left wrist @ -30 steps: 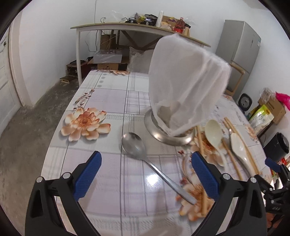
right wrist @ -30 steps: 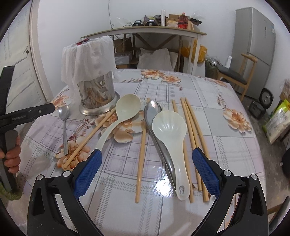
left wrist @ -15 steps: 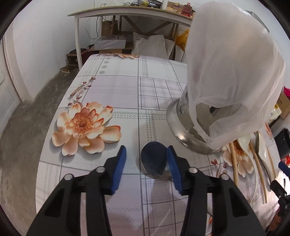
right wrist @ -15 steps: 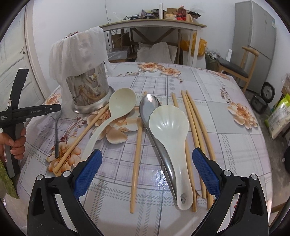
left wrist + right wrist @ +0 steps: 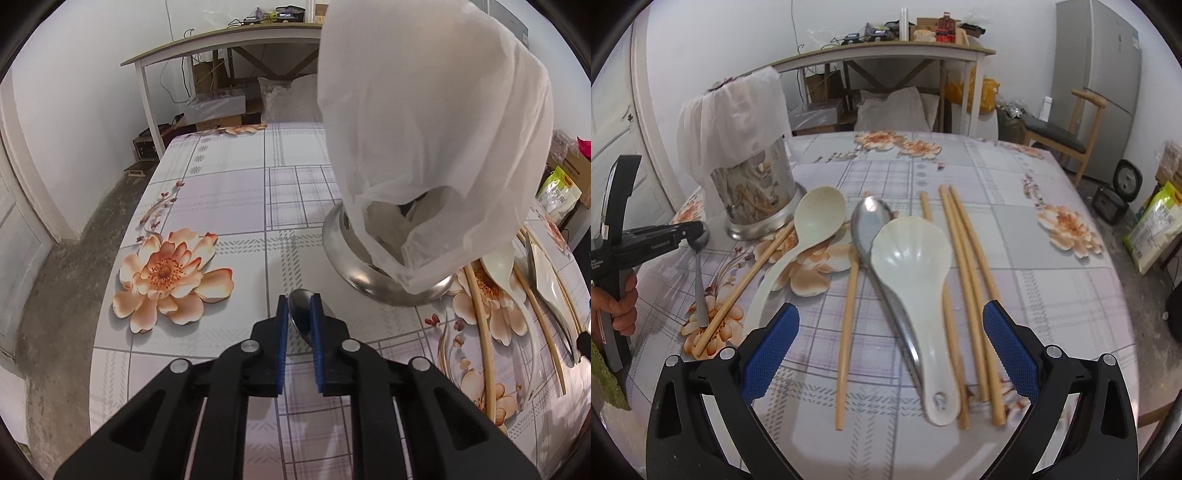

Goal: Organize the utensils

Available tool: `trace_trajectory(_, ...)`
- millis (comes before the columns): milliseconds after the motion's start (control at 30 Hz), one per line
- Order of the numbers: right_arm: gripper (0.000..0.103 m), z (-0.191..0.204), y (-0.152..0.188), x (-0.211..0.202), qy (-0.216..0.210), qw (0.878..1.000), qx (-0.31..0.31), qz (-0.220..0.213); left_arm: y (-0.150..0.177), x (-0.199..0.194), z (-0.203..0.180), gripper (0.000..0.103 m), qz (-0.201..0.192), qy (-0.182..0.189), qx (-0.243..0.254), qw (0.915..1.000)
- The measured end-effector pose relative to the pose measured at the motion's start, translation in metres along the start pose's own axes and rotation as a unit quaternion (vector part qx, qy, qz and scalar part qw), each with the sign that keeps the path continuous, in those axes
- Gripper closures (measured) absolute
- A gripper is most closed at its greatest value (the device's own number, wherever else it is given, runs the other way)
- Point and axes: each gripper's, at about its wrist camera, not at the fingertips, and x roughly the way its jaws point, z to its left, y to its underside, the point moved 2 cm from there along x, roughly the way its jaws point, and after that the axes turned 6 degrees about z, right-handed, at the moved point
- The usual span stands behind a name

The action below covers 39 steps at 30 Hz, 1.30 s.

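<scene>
Glossy floral tablecloth [image 5: 236, 192] near the table's left edge carries the small metal spoon [image 5: 300, 308], pinched at its bowl by the nearly closed left gripper [image 5: 299, 317] beside the cloth-draped steel holder [image 5: 388, 273]; gripped on that curved, slick bowl, it could pivot or slip free when lifted, while the right gripper [image 5: 890, 339] gapes wide, holding nothing.

White cloth [image 5: 436, 122] hides the top and contents of the metal holder [image 5: 384, 280]; the small spoon [image 5: 301, 314] handle is hidden behind the left gripper [image 5: 299, 306].

White lettering on the left gripper [image 5: 692, 236] arm, at 9 o'clock: too blurred to read. No other legible text.
</scene>
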Motion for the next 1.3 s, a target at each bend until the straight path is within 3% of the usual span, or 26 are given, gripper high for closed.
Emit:
trace_trajectory(133, 0.008, -0.015, -0.011, -0.011, -0.008, 1.000, 0.000, -0.015, 0.000, -0.004, 0.000, 0.094, 0.005, 0.012, -0.011, 0.9999)
trace_trajectory(233, 0.009, -0.033, -0.028, -0.013, -0.058, 0.998, 0.017, -0.011, 0.000, -0.007, 0.004, 0.095, 0.008, 0.025, -0.024, 0.9994)
trace_trajectory(400, 0.029, -0.052, -0.060, 0.012, -0.137, 0.990, 0.020, 0.023, 0.001, -0.016, 0.010, 0.097, -0.003, 0.038, -0.037, 0.9986)
trace_trajectory(500, 0.040, -0.053, -0.073, 0.037, -0.156, 0.986, -0.004, 0.054, 0.003, -0.022, 0.012, 0.098, -0.009, 0.043, -0.040, 0.9982)
trace_trajectory(733, 0.060, -0.068, -0.079, 0.094, -0.172, 0.976, -0.026, 0.128, 0.006, -0.025, 0.014, 0.098, -0.008, 0.047, -0.044, 0.9979)
trace_trajectory(933, 0.065, -0.068, -0.084, 0.100, -0.190, 0.972, -0.051, 0.132, 0.006, -0.024, 0.014, 0.098, -0.006, 0.047, -0.044, 0.9979)
trace_trajectory(1067, 0.075, -0.067, -0.086, 0.101, -0.194, 0.969, -0.065, 0.138, 0.005, -0.023, 0.013, 0.098, -0.006, 0.046, -0.045, 0.9979)
trace_trajectory(1267, 0.077, -0.057, -0.087, 0.099, -0.196, 0.965, -0.100, 0.145, 0.005, -0.025, 0.013, 0.098, -0.008, 0.042, -0.043, 0.9981)
trace_trajectory(1300, 0.084, -0.056, -0.086, 0.099, -0.194, 0.965, -0.105, 0.145, 0.005, -0.025, 0.013, 0.098, -0.008, 0.042, -0.044, 0.9982)
